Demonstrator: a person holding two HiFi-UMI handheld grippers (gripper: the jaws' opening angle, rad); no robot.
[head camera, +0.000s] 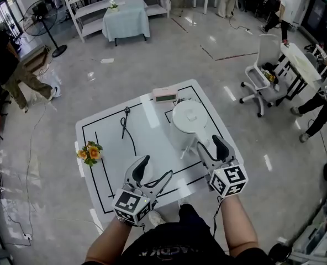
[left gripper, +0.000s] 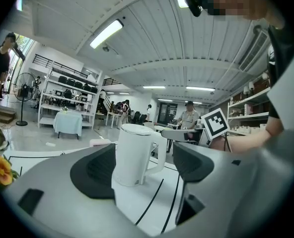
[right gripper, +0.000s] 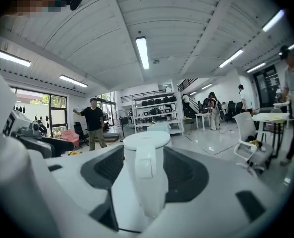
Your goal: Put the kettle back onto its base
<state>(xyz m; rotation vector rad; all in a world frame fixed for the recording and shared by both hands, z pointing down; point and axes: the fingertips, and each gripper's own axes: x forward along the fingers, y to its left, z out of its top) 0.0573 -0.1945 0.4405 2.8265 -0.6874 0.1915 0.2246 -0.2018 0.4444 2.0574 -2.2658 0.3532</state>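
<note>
Kettle stands upright on the far right of the worktop, handle facing the near side. Right gripper is open, its jaws wide apart either side of the handle. Left gripper hangs open and empty, near left of the kettle.

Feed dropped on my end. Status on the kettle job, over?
Left gripper open, empty. Right gripper open, astride kettle handle. Kettle upright on table, base not made out. Nothing blocking.
</note>
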